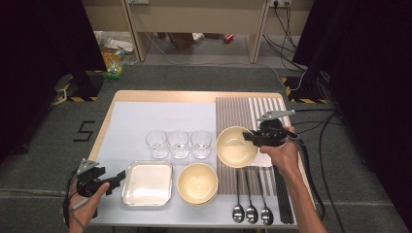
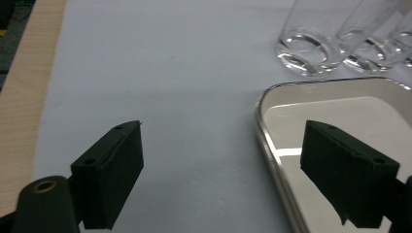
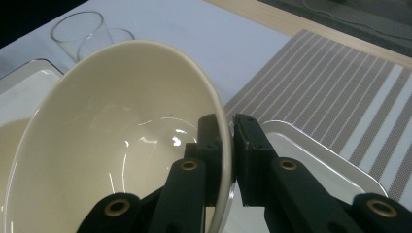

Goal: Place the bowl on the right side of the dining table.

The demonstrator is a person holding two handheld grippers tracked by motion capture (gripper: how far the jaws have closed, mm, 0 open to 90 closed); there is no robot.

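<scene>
The right gripper (image 1: 252,136) pinches the rim of the bowl (image 1: 234,146), one jaw inside, one outside. The bowl is tilted over the striped mat (image 1: 240,112). The left gripper (image 1: 115,180) is wide open beside the tray (image 1: 147,183).

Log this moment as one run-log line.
right gripper: shut on cream bowl rim, bowl tilted above white tray | left gripper: open, astride metal tray edge | glasses: untouched
</scene>
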